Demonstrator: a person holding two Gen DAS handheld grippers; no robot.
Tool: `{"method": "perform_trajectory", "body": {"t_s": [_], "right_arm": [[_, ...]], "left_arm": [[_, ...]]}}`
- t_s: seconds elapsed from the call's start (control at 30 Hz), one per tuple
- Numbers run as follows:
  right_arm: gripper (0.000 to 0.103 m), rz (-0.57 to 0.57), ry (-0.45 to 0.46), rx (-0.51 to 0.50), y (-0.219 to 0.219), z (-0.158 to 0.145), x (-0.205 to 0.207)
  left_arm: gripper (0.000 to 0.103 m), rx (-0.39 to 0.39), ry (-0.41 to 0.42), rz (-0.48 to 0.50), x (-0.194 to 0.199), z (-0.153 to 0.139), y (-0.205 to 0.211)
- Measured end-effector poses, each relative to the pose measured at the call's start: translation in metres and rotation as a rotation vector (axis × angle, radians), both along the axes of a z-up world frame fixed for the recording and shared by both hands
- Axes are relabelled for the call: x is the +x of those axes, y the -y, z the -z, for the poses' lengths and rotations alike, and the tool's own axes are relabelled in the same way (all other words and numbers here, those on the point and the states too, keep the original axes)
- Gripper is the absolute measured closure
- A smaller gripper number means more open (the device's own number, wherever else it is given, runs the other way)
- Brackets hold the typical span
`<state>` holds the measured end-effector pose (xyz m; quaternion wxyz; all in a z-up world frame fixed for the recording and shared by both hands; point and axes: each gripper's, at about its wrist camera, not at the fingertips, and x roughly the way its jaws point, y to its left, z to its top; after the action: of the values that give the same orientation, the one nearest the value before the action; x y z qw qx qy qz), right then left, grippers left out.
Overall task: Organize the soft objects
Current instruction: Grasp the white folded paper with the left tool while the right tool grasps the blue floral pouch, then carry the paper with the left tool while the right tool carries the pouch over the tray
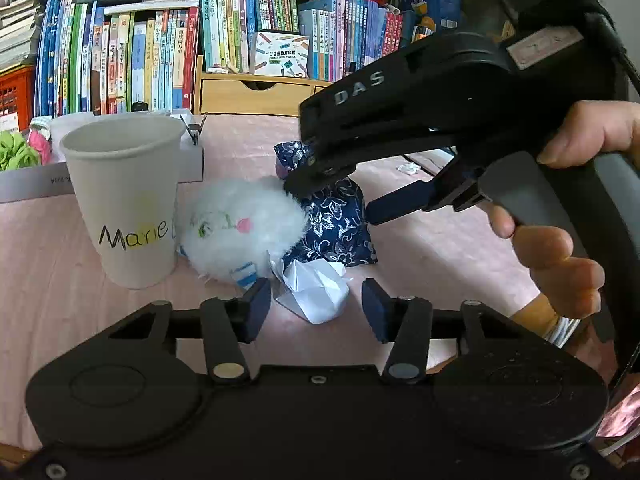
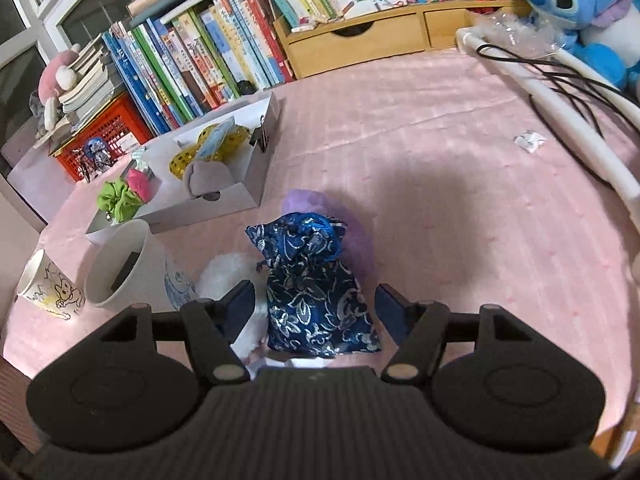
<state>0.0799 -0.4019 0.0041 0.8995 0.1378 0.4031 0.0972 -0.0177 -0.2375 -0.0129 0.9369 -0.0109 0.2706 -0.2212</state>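
Two hand-held grippers are over the pink counter point(image 2: 460, 168), both w/ jaws apart and holding nothing. Left hand-held gripper point(image 1: 316, 308) is low near the front edge; just ahead of its fingertips lies a crumpled white paper point(image 1: 316, 292). Right behind the paper is a white fluffy toy point(image 1: 244, 228), touching a blue floral pouch point(image 1: 336, 228) on its right side. Left of the toy stands a white paper cup point(image 1: 124, 196) w/ "Marie" written on it, upright, nearly touching the toy. Right hand-held gripper point(image 2: 316, 304) comes from above, fingers on both sides of the pouch point(image 2: 316, 284) but not touching it. From the right wrist view a purple soft thing point(image 2: 356, 232) shows behind the pouch, partly hidden. Further back-left is a grey cardboard box point(image 2: 248, 168) w/ green scrunchie point(image 2: 120, 200), pink item and yellow dotted item inside. At the far end, books point(image 1: 132, 60) and wood drawers point(image 1: 256, 94).
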Motion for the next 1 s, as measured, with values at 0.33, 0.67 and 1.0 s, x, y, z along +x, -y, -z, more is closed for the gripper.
{"method": "perform_trajectory", "body": {"t_s": [0.33, 0.67, 1.0], "right_arm": [[0.025, -0.004, 0.001, 0.059, 0.007, 0.01, 0.009], [0.052, 0.034, -0.008, 0.124, 0.016, 0.012, 0.01], [0.057, 0.077, 0.06, 0.066, 0.019, -0.01, -0.005]], "left_arm": [[0.065, 0.024, 0.023, 0.008, 0.003, 0.004, 0.002], [0.066, 0.018, 0.049, 0.013, 0.0, 0.001, -0.002], [0.066, 0.002, 0.099, 0.05, -0.009, -0.015, -0.007]]}}
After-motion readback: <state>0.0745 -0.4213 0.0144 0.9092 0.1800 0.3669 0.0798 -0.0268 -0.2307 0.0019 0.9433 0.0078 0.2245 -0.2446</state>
